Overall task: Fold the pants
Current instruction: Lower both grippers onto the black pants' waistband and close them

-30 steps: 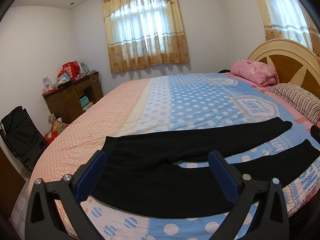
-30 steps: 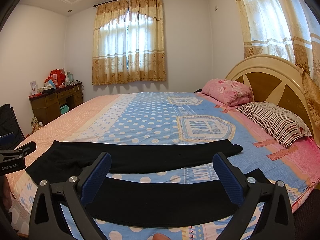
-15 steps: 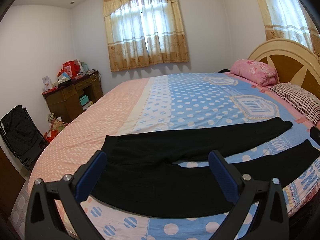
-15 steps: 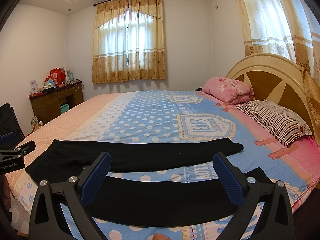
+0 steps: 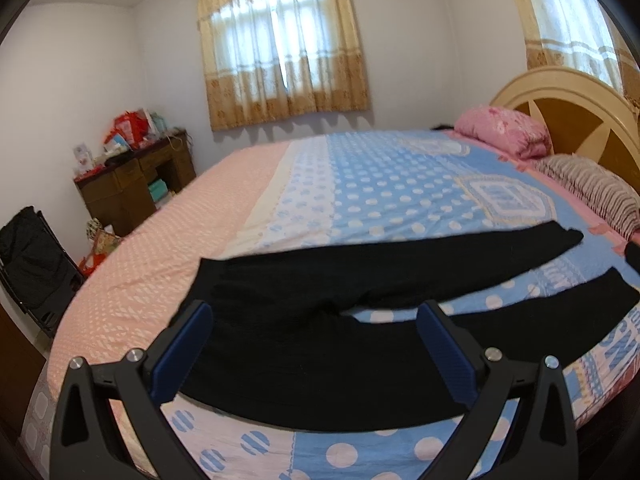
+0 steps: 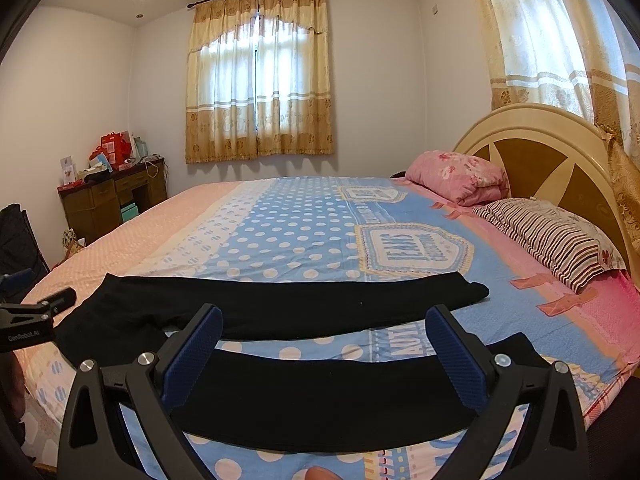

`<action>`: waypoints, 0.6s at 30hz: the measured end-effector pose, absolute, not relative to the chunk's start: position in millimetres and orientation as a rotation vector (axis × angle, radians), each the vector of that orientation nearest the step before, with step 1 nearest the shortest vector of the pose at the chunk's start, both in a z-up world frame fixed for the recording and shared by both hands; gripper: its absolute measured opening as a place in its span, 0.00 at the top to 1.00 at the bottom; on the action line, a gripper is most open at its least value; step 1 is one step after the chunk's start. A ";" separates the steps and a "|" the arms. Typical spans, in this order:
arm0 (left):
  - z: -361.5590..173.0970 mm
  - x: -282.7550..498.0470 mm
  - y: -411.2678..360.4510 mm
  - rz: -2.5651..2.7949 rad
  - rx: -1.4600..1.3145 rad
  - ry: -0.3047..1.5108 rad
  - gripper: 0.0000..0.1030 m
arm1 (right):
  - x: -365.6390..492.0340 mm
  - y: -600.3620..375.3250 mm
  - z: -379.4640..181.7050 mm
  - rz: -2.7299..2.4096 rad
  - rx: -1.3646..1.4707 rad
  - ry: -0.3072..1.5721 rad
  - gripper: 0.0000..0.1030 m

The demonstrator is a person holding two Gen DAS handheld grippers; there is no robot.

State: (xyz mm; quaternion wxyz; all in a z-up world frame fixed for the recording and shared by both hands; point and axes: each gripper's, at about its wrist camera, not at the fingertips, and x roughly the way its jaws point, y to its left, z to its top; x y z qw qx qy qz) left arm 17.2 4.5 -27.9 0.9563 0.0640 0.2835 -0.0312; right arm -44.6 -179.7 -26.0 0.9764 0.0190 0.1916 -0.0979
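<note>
The left gripper (image 5: 312,344) hung above the near edge of the bed (image 5: 248,200), its jaws spread wide with nothing between them, the blue pads (image 5: 182,350) framing the waist end of the black pants (image 5: 320,344). The right gripper (image 6: 324,348) hung likewise over the same edge, further toward the headboard (image 6: 560,160), jaws also spread and empty, with its pads (image 6: 456,360) on either side of the nearer leg of the pants (image 6: 320,396). The pants lay flat and unfolded along the near edge of the bed, the waist toward the foot end and the two legs stretching toward the headboard, parted so that a strip of the blue dotted bedspread (image 6: 296,224) showed between them. The farther leg ended short of the pillows; the nearer leg ran close to the mattress edge. In the right wrist view the left gripper's black body (image 6: 28,320) showed at the left margin, beside the waist end. Beyond the pants the bedspread ran pink toward the foot end and blue with white dots toward the headboard. A striped pillow (image 6: 556,240) lay against the headboard, and a pink floral pillow (image 6: 460,176) lay beyond it. On the far side of the bed, toward the foot end, a dark wooden desk (image 5: 132,184) stood by the wall, cluttered with red bags and boxes (image 5: 128,128). Behind the bed a window hung with yellow curtains (image 6: 260,76) filled the far wall.
</note>
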 end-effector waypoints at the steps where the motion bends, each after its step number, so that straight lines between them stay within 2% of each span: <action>1: -31.5 20.5 6.5 -0.064 0.127 0.586 0.00 | -43.0 -179.8 -28.2 -0.191 0.037 0.391 0.01; 15: -81.1 169.5 169.8 0.160 0.028 0.764 0.01 | 1.1 -174.8 -91.2 -0.148 -0.009 0.561 0.01; 17: -88.4 189.8 173.8 0.134 0.026 0.785 0.12 | 6.9 -176.2 -98.3 -0.147 -0.016 0.584 0.01; 18: -93.1 202.0 174.5 0.126 0.032 0.804 0.14 | 9.6 -177.8 -102.1 -0.151 -0.018 0.596 0.01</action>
